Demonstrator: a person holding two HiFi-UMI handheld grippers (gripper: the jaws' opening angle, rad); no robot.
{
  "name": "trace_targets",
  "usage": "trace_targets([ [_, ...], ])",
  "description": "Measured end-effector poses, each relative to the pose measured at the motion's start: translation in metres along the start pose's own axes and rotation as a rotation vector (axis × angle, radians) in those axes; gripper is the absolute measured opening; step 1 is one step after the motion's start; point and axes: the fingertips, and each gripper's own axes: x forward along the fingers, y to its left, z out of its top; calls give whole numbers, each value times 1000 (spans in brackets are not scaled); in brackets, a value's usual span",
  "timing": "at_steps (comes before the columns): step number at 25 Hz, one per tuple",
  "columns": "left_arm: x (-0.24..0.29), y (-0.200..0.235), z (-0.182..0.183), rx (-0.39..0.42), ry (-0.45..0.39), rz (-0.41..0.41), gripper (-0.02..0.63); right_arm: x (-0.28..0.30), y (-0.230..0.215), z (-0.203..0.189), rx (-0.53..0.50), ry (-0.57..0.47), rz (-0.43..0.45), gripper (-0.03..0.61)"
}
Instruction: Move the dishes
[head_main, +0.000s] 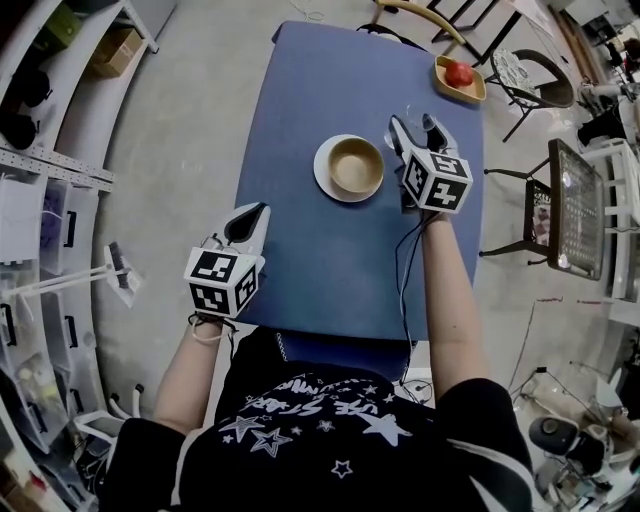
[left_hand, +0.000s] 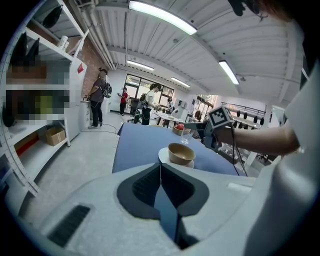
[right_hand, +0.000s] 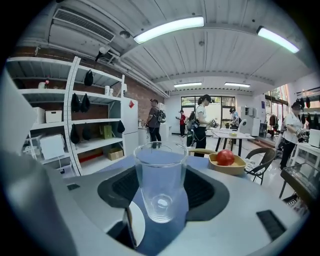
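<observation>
A wooden bowl (head_main: 357, 164) sits on a white plate (head_main: 324, 182) in the middle of the blue table (head_main: 300, 110). Just right of it my right gripper (head_main: 415, 128) is shut on a clear empty glass (right_hand: 161, 175), which stands upright between the pads; the plate's rim (right_hand: 136, 225) shows low on the left of that view. My left gripper (head_main: 255, 212) hovers at the table's near left edge, jaws shut with nothing in them. From the left gripper (left_hand: 160, 167) I see the bowl (left_hand: 181, 152) ahead and the glass (left_hand: 185, 140) beyond it.
A wooden dish with a red apple (head_main: 459, 78) sits at the table's far right corner. Chairs (head_main: 530, 85) stand beyond and to the right, with a dark rack (head_main: 575, 210) beside them. Shelving (head_main: 40, 200) lines the left. People stand far off in the room.
</observation>
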Motion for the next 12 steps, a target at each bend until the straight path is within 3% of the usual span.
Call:
trace_targets([
  [12, 14, 3, -16, -13, 62, 23, 20, 35, -6, -40, -42, 58, 32, 278],
])
